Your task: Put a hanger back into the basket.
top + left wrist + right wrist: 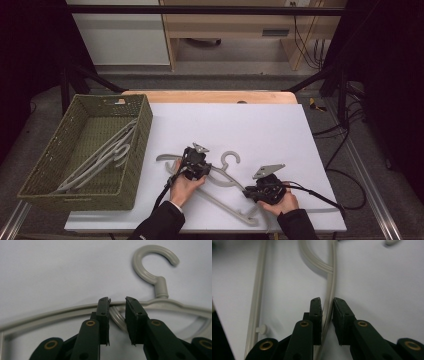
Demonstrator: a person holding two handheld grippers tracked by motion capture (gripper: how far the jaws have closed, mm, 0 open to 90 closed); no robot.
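Note:
A grey plastic hanger [225, 176] lies flat on the white table top [260, 130], hook pointing away from me. My left gripper [194, 164] sits at the hanger's middle. In the left gripper view its jaws [117, 301] are closed in on the curved inner strut [117, 318] just below the neck [161, 287]. My right gripper [252, 191] is at the hanger's right arm. In the right gripper view the jaws [327, 301] pinch the thin arm [332, 265] between them. A hand holds each gripper.
A woven olive basket [145, 125] stands at the table's left with grey hangers [100, 160] lying in it. The hanger's lower bar [258, 290] runs beside my right gripper. Black cables [320, 197] trail off to the right, near the front edge.

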